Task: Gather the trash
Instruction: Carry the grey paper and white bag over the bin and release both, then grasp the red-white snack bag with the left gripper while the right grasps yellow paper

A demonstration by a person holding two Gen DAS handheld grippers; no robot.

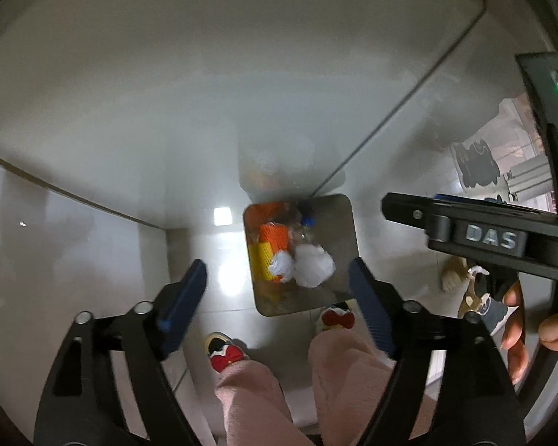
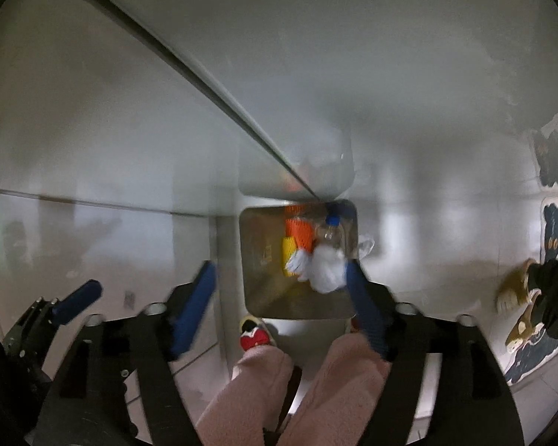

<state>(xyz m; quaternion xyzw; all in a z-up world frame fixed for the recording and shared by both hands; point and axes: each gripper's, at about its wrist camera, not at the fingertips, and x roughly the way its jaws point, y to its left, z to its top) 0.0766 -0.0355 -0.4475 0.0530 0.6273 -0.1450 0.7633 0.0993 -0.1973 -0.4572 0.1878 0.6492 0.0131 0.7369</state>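
Above the floor, the left gripper and right gripper are hanging with jaws apart and empty. The trash, a white wad and orange netting, is lying inside the bin below.

Open bin, white wads, bottle inside

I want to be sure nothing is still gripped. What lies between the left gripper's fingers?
Nothing is gripped. In the left wrist view the left gripper is open, and between its fingers shows only the metal bin far below, holding white tissue.
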